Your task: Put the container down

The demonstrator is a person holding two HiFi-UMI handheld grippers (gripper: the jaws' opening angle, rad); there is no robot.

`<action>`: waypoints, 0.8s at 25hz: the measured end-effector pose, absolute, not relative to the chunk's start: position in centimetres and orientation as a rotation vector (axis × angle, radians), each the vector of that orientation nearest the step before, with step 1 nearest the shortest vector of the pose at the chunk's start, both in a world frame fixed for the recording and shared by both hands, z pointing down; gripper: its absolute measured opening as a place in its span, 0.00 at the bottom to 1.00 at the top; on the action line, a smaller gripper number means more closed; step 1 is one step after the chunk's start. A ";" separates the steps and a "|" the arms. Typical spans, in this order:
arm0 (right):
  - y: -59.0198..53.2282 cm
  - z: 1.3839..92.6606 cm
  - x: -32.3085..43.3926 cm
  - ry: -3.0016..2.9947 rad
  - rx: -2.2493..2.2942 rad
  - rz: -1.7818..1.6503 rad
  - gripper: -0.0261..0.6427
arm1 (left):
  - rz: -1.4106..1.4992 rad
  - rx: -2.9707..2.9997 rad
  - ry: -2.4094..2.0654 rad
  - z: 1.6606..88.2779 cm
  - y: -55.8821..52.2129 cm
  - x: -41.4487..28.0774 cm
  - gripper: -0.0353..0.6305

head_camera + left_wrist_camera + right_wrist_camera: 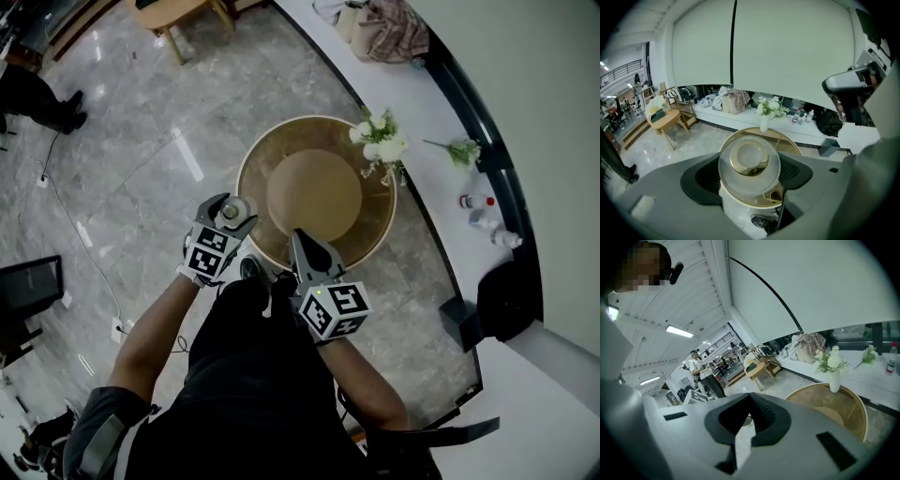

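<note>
The left gripper [748, 174] is clamped on the container [749, 161] — a small round vessel of clear glass or plastic, gripped across its width by the dark textured pads [701, 177]. Its circular face is turned toward the gripper's camera, and a gilt rim behind it is seen bent through the wall. Whether it is held upright cannot be settled. The right gripper [748, 405] is drawn together on nothing, its tips at the near rim of the round counter [281, 159]. From above, the container is seen just beside that counter's left rim and not yet over it, so the coming move is judged to run forward and to the right. The counter is a smooth tan disc set inside a thin raised rim — bare except for a white vase of flowers [380, 150] at its far right edge, well apart from the container. A polished grey stone floor [141, 122] lies below.
</note>
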State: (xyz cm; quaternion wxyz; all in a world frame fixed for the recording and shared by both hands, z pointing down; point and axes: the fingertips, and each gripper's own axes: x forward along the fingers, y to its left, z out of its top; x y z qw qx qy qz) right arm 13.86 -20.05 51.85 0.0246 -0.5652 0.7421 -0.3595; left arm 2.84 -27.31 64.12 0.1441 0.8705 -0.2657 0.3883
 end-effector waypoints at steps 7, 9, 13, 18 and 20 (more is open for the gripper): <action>-21.8 56.0 14.2 2.253 -1.804 -1.220 0.04 | 1.239 2.488 -0.706 71.0 -31.0 3.8 0.56; -21.9 57.5 14.5 2.225 -1.831 -1.269 0.04 | 1.266 2.495 -0.668 73.1 -31.9 4.4 0.56; -21.8 60.4 14.7 2.159 -1.872 -1.358 0.04 | 1.308 2.496 -0.616 77.1 -33.9 5.1 0.56; -22.0 63.3 14.2 2.092 -1.885 -1.445 0.04 | 1.341 2.486 -0.596 81.2 -36.5 5.9 0.56; -21.9 64.4 13.8 2.075 -1.882 -1.477 0.04 | 1.349 2.488 -0.587 82.6 -37.2 6.6 0.56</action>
